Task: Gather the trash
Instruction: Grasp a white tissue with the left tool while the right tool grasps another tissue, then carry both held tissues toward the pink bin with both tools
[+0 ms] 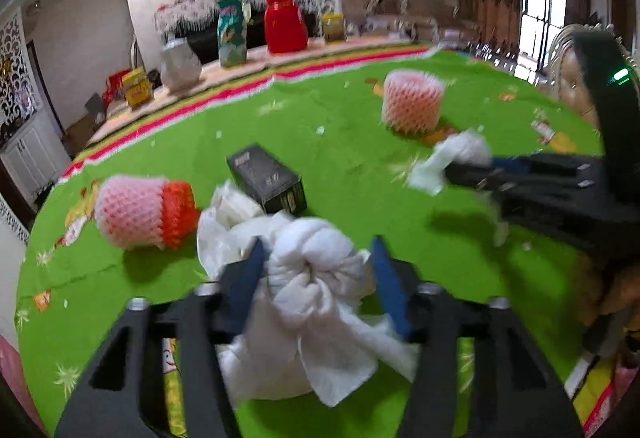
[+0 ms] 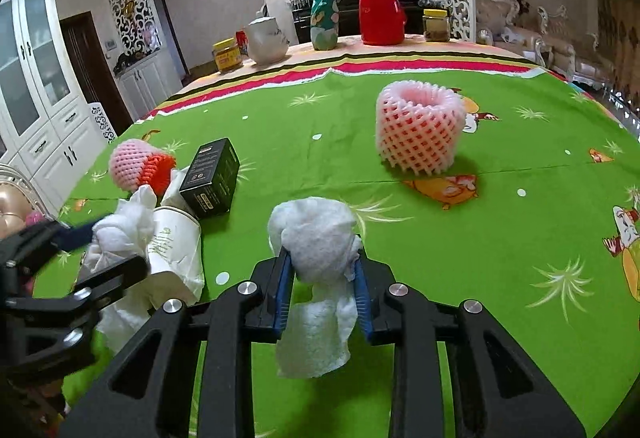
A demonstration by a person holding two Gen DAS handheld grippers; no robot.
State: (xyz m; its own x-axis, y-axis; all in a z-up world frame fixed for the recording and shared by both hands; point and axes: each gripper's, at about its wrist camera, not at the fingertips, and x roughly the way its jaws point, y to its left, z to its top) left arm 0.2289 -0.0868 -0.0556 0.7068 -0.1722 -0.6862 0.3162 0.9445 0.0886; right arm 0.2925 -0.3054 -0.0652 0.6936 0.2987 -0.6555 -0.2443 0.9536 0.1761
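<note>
Both my grippers are loaded, left gripper (image 1: 316,266) jaws clamped on a crumpled tissue wad (image 1: 316,278) at lower centre, right gripper (image 2: 322,270) jaws pinching another tissue (image 2: 316,234); foam fruit nets (image 2: 420,129), black box (image 2: 210,177) remain on the counter (image 2: 320,125), no bin visible.

Bright daylight from the window (image 1: 538,33), soft shadows underneath, left wrist view motion-blurred, fisheye bending both edges.

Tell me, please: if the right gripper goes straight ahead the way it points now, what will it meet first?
The right gripper, shut on a white tissue wad, points at bare green tablecloth. It would probably meet the cloth first; the pink foam net stands to the right, though depth is unclear.
</note>
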